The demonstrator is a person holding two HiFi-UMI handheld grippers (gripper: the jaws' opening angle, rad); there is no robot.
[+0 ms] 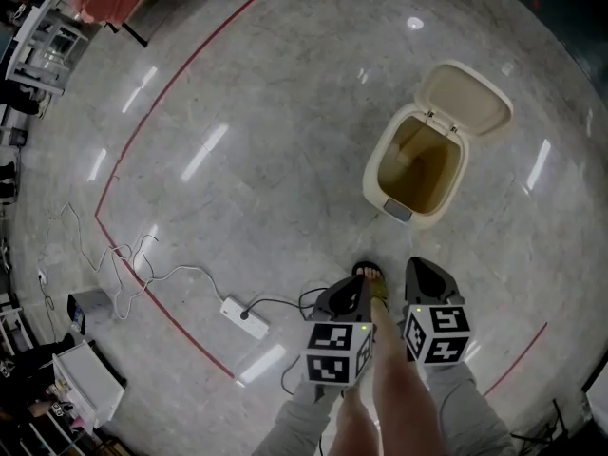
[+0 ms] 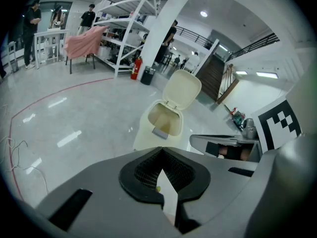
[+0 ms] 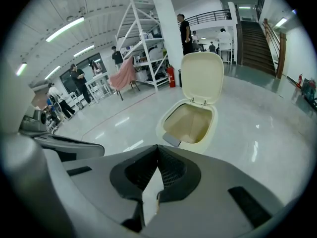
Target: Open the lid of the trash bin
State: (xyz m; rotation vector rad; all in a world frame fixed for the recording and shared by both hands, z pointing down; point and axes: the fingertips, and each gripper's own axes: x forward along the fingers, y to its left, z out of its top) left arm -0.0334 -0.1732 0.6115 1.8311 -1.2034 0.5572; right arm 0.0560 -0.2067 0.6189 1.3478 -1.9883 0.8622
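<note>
The cream trash bin (image 1: 376,162) stands on the floor with its lid (image 1: 465,98) swung up and back, so the empty inside shows. A grey pedal (image 1: 397,210) sits at its near side. Both grippers hang close to the person's legs, well short of the bin. My left gripper (image 1: 355,279) and right gripper (image 1: 426,270) point toward it, each with jaws closed and nothing between them. In the left gripper view the bin (image 2: 159,129) lies ahead past the gripper (image 2: 161,150); in the right gripper view the bin (image 3: 190,126) lies beyond that gripper (image 3: 157,149).
A white power strip (image 1: 245,317) with trailing cables lies on the floor to the left. A red floor line (image 1: 142,141) runs diagonally. A white box (image 1: 90,380) sits at lower left. Shelving (image 3: 143,38), a pink cloth (image 2: 84,39) and standing people are farther off.
</note>
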